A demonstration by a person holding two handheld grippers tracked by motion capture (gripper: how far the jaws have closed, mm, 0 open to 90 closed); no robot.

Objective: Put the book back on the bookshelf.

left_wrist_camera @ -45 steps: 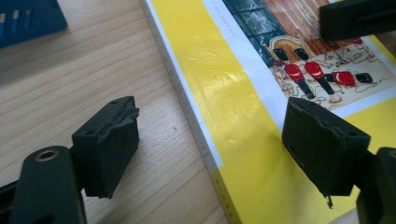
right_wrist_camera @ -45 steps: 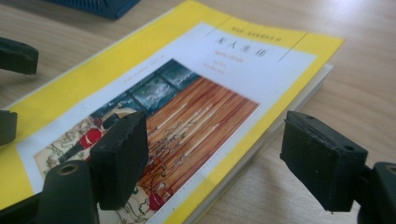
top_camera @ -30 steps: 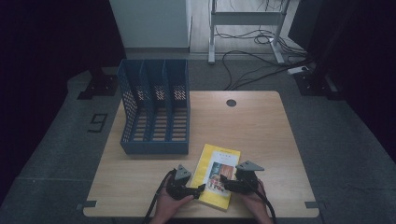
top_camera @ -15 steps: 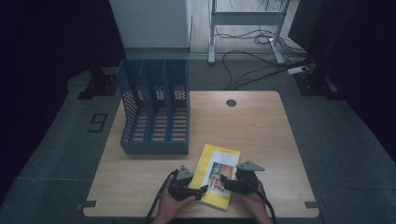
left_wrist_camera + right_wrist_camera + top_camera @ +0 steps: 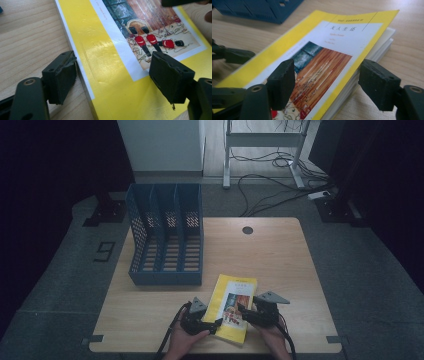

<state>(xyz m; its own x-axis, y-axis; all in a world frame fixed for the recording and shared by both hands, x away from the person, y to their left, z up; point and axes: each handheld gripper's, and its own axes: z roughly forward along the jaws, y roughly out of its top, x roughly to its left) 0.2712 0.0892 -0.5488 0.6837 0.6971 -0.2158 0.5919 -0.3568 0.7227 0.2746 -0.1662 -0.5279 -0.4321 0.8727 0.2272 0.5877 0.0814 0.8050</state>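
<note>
I have the book [image 5: 232, 307] flat on the table [image 5: 280, 265], near the front edge and just in front of the blue file rack [image 5: 167, 240], which stands well clear of it. Its yellow cover faces up (the picture on it shows red-coated figures).

My left gripper [image 5: 212, 324] sits at the book's near left edge. In the left gripper view its jaws stand apart and straddle that edge [image 5: 82, 72]: one pad [image 5: 61, 76] is down on the wood beside the book, the other [image 5: 171, 75] hovers over the cover. They are released, gripping nothing.

My right gripper [image 5: 242, 312] comes in from the book's right side. Its jaws have just been closing, with the book's edge [image 5: 352, 72] between them, one pad [image 5: 283, 80] above the cover and the other [image 5: 378, 83] out beside the page block. I still see a gap on both sides, so nothing is clamped yet.
</note>
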